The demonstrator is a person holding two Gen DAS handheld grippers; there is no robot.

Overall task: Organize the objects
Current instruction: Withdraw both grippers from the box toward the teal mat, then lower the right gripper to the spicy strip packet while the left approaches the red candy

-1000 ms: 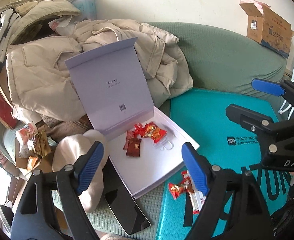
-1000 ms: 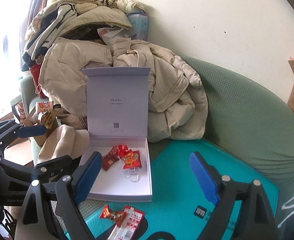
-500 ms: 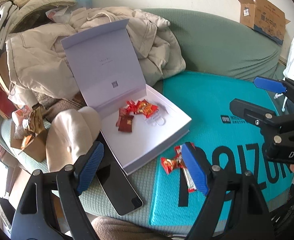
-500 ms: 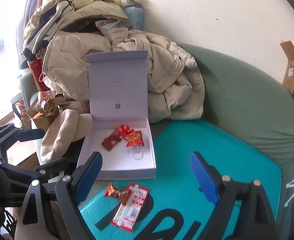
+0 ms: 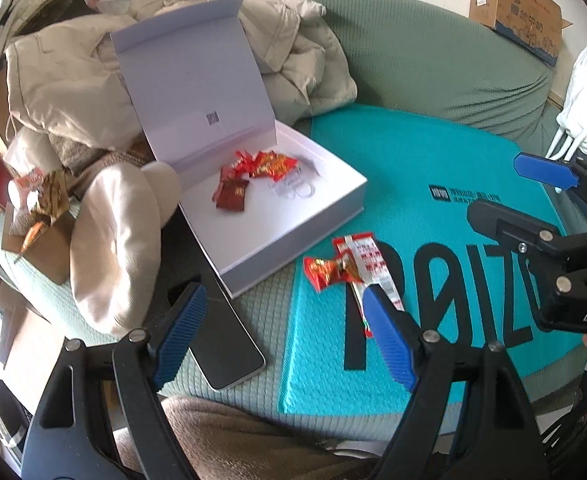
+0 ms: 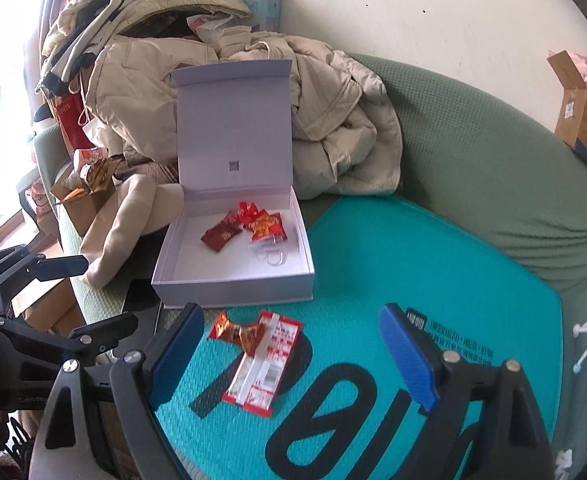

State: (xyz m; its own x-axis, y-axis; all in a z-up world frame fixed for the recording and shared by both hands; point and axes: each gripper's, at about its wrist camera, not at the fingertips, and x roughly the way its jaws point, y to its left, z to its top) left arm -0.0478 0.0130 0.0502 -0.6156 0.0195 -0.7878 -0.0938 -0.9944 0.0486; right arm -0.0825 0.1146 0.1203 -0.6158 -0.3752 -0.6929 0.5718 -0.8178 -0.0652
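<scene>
Tools first: left tool [image 5: 285, 336] and right tool [image 6: 293, 354] both hover with jaws apart, holding nothing. Just ahead, on the teal mat [image 6: 433, 264], lie a red candy [image 6: 235, 330] and a flat red-and-white packet [image 6: 265, 362], touching, overlapping at one edge. Beyond them sits the open white box [image 6: 233, 280], lid upright, several red candies [image 6: 253, 226] already inside. Judgement: next step is collecting the loose pair. Take the candy first, since it lies on the packet's edge; pinch its twisted end, lift clear of the box wall, release low. Packet is thin: approach from its long edge.
</scene>
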